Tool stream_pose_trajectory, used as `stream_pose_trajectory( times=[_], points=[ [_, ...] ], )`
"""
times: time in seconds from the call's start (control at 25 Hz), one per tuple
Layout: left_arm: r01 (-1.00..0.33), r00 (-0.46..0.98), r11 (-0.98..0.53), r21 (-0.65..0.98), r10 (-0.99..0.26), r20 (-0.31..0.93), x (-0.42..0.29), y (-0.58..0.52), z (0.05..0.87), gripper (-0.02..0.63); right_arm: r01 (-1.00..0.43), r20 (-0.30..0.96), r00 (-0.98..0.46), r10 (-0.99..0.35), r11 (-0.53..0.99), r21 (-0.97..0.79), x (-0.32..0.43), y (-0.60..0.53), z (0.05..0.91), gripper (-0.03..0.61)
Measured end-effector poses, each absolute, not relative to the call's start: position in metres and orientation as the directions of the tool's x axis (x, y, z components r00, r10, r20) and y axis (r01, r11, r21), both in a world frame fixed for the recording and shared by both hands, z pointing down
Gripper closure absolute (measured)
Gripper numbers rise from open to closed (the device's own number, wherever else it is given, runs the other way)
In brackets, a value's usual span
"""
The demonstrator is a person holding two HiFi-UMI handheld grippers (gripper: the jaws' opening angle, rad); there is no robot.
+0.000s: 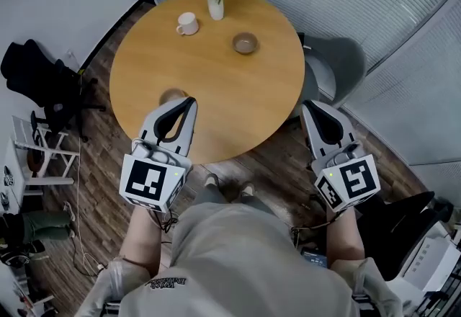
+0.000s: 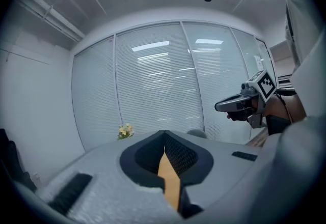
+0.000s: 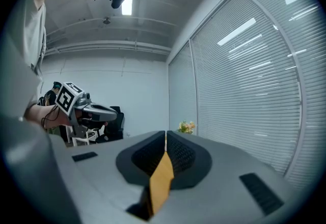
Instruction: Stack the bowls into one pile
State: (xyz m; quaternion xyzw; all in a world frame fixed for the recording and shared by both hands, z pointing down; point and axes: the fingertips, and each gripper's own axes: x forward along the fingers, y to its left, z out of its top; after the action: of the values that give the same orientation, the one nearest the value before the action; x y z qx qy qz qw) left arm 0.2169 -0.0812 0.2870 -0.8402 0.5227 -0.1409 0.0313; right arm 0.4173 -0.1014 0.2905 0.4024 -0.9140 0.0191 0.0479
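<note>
— Any words or numbers to read around my tools?

— Almost nothing. My left cube (image 1: 151, 182) and my right cube (image 1: 351, 182) carry bold black-and-white square patterns. These are coded markers, not letters or digits I can read.

— Do the gripper views say the same?

— Yes, each shows the other cube with the same kind of pattern.

— What about my clothes?

— There's a small dark print (image 1: 164, 282) on my shirt (image 1: 238, 251), upside down and too small to make out.

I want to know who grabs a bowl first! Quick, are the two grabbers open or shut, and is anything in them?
Grey left gripper: shut, holding nothing.
Grey right gripper: shut, holding nothing.
</note>
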Motion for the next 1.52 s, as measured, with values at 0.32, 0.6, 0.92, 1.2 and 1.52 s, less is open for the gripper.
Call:
stream_pose_trajectory(
  times=[0.32,0.6,0.92,1.2,1.52],
  points=[
    [-0.833,0.49,-0.521,-0.188,-0.851,0.186,0.24,-0.078,0.279,0.595,-0.758,0.113,-0.646,-0.754,0.652,0.014,0.42,-0.089,0.286,0.546],
    [-0.814,0.528,-0.558,-0.163,-0.827,0.194,0.24,-0.075,0.285,0.595,-0.752,0.139,-0.645,-0.751,0.656,0.055,0.407,-0.083,0.288,0.546],
    [-0.803,0.553,-0.583,-0.122,-0.807,0.209,0.235,-0.07,0.29,0.595,-0.771,0.144,-0.622,-0.769,0.634,0.053,0.401,-0.088,0.289,0.546],
    [-0.792,0.556,-0.587,-0.169,-0.807,0.197,0.224,-0.089,0.293,0.595,-0.734,0.199,-0.628,-0.752,0.657,0.169,0.386,-0.109,0.286,0.545],
    [-0.793,0.547,-0.576,-0.199,-0.817,0.184,0.213,-0.133,0.3,0.595,-0.665,0.267,-0.643,-0.717,0.697,0.269,0.357,-0.165,0.289,0.545]
  ],
)
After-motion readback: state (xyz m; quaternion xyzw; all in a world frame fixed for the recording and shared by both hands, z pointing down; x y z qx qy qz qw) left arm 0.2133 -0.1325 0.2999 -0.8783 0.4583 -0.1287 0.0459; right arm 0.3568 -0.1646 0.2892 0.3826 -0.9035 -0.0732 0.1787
